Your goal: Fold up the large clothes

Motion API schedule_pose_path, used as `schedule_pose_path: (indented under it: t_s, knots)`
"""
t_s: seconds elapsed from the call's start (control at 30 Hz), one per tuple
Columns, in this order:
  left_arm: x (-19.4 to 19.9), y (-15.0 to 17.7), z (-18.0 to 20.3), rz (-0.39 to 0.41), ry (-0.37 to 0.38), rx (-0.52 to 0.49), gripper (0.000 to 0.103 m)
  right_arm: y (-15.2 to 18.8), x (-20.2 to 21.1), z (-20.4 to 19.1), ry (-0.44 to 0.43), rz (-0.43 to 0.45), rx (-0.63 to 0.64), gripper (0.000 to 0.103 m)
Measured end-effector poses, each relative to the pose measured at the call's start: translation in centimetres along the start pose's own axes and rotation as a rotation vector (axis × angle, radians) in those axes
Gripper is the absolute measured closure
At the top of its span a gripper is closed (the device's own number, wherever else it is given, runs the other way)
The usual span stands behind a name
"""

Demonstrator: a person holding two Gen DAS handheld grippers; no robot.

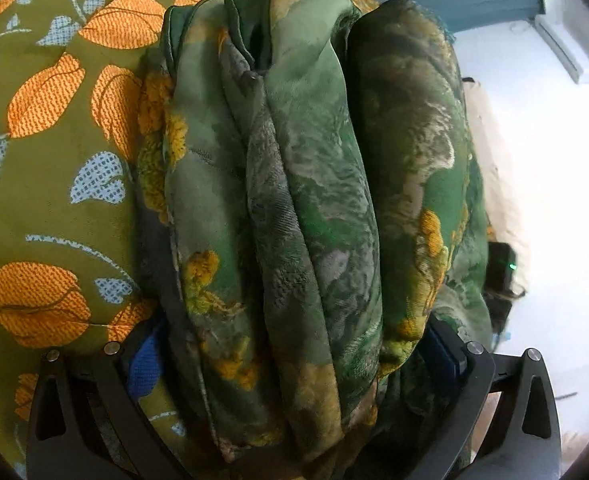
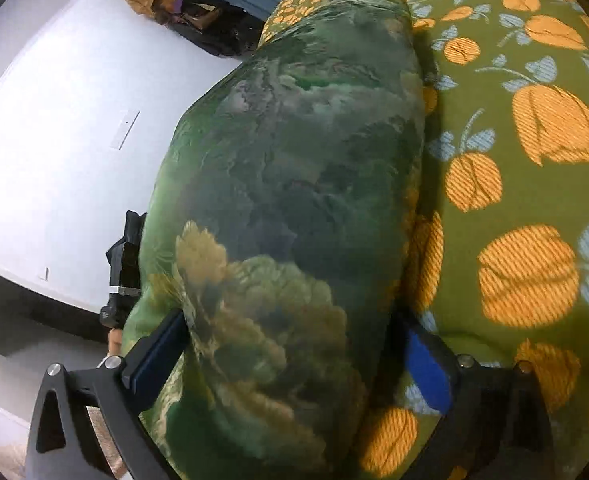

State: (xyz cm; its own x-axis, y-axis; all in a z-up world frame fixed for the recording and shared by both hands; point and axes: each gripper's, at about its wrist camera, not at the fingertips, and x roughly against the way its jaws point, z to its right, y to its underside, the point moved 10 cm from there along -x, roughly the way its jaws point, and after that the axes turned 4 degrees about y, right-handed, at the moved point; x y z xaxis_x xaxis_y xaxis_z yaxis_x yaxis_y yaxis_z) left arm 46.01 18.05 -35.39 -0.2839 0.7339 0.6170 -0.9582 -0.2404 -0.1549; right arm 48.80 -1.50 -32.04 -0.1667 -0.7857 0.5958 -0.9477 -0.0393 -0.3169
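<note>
A thick folded bundle of green patterned cloth [image 1: 294, 160] lies on a bed cover [image 1: 54, 184] of olive fabric with orange flowers. My left gripper [image 1: 294, 340] straddles the near end of the bundle at its widest. Its left blue pad [image 1: 146, 360] stands a little off the folds, and its right pad [image 1: 446, 352] sits against them. In the right wrist view the same bundle [image 2: 294, 160] fills the gap of my right gripper [image 2: 294, 340]. There the left pad [image 2: 154, 352] touches the cloth, while the right blue pad [image 2: 426, 372] stands clear over the bed cover [image 2: 534, 160].
The bed's edge runs just beyond the bundle, with white floor [image 1: 542, 160] past it. A black device with a green light [image 1: 506, 268] sits by that edge. A heap of brown and dark clothes [image 2: 186, 8] lies by a blue wall. Another black device [image 2: 126, 264] shows beside the bundle.
</note>
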Motion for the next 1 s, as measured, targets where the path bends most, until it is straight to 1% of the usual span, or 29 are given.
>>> schedule_pose_path:
  t_s: [0.03, 0.07, 0.1, 0.13, 0.2, 0.27, 0.33, 0.4, 0.47, 0.53, 0.57, 0.6, 0.63, 0.67, 0.7, 0.73, 0.77, 0.8, 0.87, 0.9, 0.93, 0.97, 1.0]
  knots:
    - [0.0, 0.1, 0.2, 0.004, -0.017, -0.007, 0.008, -0.1, 0.2, -0.5, 0.046, 0.009, 0.037, 0.024]
    - [0.1, 0.2, 0.7, 0.010, -0.035, -0.026, 0.013, 0.0, 0.6, -1.0, 0.094, 0.019, 0.079, 0.029]
    - [0.4, 0.5, 1.2, 0.017, -0.047, -0.044, 0.023, 0.1, 0.9, -1.7, 0.130, 0.028, 0.122, 0.034]
    - [0.9, 0.6, 1.7, 0.028, -0.055, -0.060, 0.032, 0.1, 1.5, -2.6, 0.162, 0.040, 0.174, 0.038]
    - [2.0, 0.7, 2.7, 0.054, -0.057, -0.079, 0.039, 0.2, 2.5, -4.2, 0.179, 0.067, 0.236, 0.041]
    - [2.9, 0.8, 4.0, 0.082, -0.048, -0.095, 0.041, 0.2, 3.9, -6.3, 0.165, 0.111, 0.287, 0.043]
    - [3.9, 1.1, 5.5, 0.109, -0.032, -0.115, 0.041, -0.2, 5.8, -8.6, 0.131, 0.164, 0.331, 0.043]
    - [5.3, -0.2, 7.6, 0.154, -0.007, -0.134, 0.041, -1.4, 7.5, -9.9, 0.103, 0.209, 0.345, 0.043]
    - [5.9, -2.3, 9.4, 0.194, -0.005, -0.157, 0.041, -3.4, 8.5, -10.5, 0.077, 0.235, 0.348, 0.043]
    - [6.1, -5.4, 11.1, 0.219, -0.026, -0.195, 0.041, -6.3, 8.8, -10.8, 0.063, 0.261, 0.356, 0.043]
    - [6.0, -6.6, 11.5, 0.224, -0.034, -0.204, 0.041, -7.1, 8.0, -11.2, 0.058, 0.264, 0.354, 0.043]
    - [5.6, -8.5, 12.0, 0.231, -0.045, -0.213, 0.041, -8.4, 7.6, -10.9, 0.052, 0.269, 0.349, 0.043]
    - [4.9, -9.4, 12.3, 0.234, -0.051, -0.216, 0.041, -9.7, 7.3, -10.5, 0.047, 0.275, 0.340, 0.043]
    - [4.1, -11.4, 12.5, 0.236, -0.062, -0.219, 0.041, -11.1, 6.9, -9.7, 0.042, 0.277, 0.325, 0.043]
    - [3.4, -12.6, 12.4, 0.237, -0.070, -0.219, 0.041, -12.1, 6.6, -9.0, 0.039, 0.276, 0.312, 0.043]
    - [2.9, -13.3, 12.1, 0.235, -0.075, -0.218, 0.041, -13.3, 6.1, -8.1, 0.037, 0.270, 0.295, 0.043]
    - [1.8, -14.7, 11.6, 0.228, -0.086, -0.215, 0.041, -14.5, 5.6, -7.0, 0.039, 0.262, 0.278, 0.043]
    - [1.5, -15.0, 10.8, 0.223, -0.092, -0.212, 0.041, -15.5, 5.0, -5.9, 0.038, 0.250, 0.261, 0.043]
    - [-0.5, -16.6, 9.3, 0.204, -0.115, -0.199, 0.040, -16.6, 3.3, -3.9, 0.038, 0.223, 0.227, 0.043]
    - [-1.4, -17.1, 8.2, 0.194, -0.130, -0.190, 0.036, -17.0, 2.7, -3.2, 0.036, 0.211, 0.211, 0.043]
    - [-2.0, -17.2, 6.7, 0.182, -0.151, -0.168, 0.029, -17.2, 1.3, -1.6, 0.037, 0.185, 0.174, 0.041]
    - [-2.8, -17.3, 5.3, 0.173, -0.176, -0.137, 0.024, -17.5, 0.3, -0.4, 0.040, 0.158, 0.140, 0.039]
    - [-3.4, -17.1, 3.4, 0.173, -0.204, -0.097, 0.010, -17.0, -1.4, 1.6, 0.048, 0.101, 0.075, 0.029]
